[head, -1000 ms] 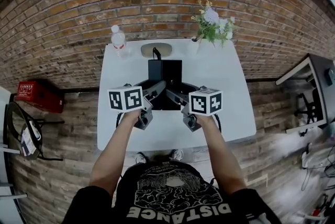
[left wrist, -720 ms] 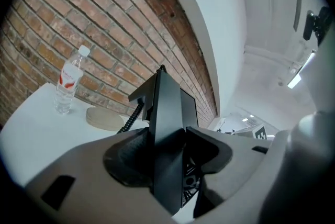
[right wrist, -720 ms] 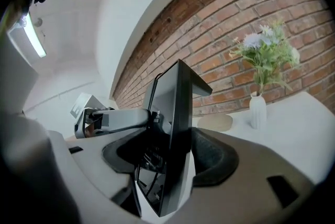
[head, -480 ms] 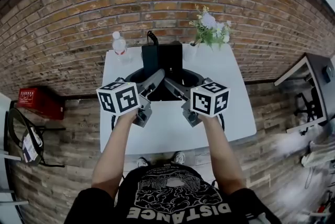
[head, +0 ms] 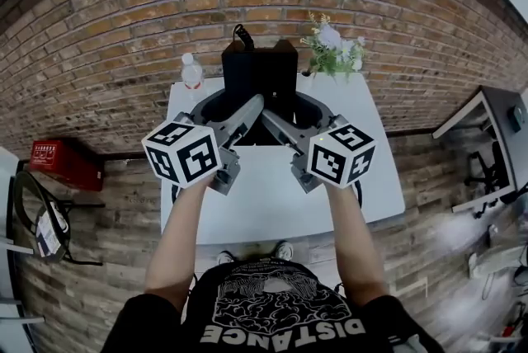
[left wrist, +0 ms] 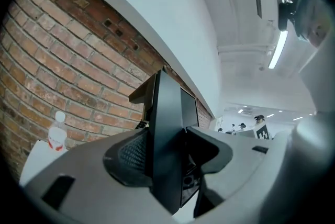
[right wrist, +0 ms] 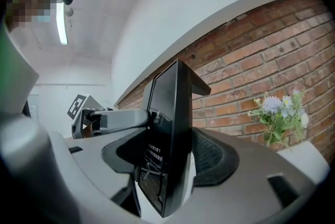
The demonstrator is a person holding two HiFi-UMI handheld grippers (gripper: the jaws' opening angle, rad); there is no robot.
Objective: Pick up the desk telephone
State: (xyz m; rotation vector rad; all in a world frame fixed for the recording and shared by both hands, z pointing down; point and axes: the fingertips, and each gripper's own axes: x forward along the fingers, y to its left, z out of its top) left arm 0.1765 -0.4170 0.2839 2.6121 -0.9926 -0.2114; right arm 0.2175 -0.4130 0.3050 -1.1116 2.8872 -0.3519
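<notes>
Both claws are clamped on the desk telephone (head: 258,79): left claw (left wrist: 166,157) on one edge, right claw (right wrist: 167,160) on the other, with the phone up clear of the white bench (head: 272,203). I'd squeeze evenly and lift level so it can't twist out. The label print underneath is too tiny to read. The shirt (head: 285,332) says DISTANCE.

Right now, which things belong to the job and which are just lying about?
Job: telephone; left gripper and right gripper, both clamped on it.
Lying about: water bottle, flowers, red box.
</notes>
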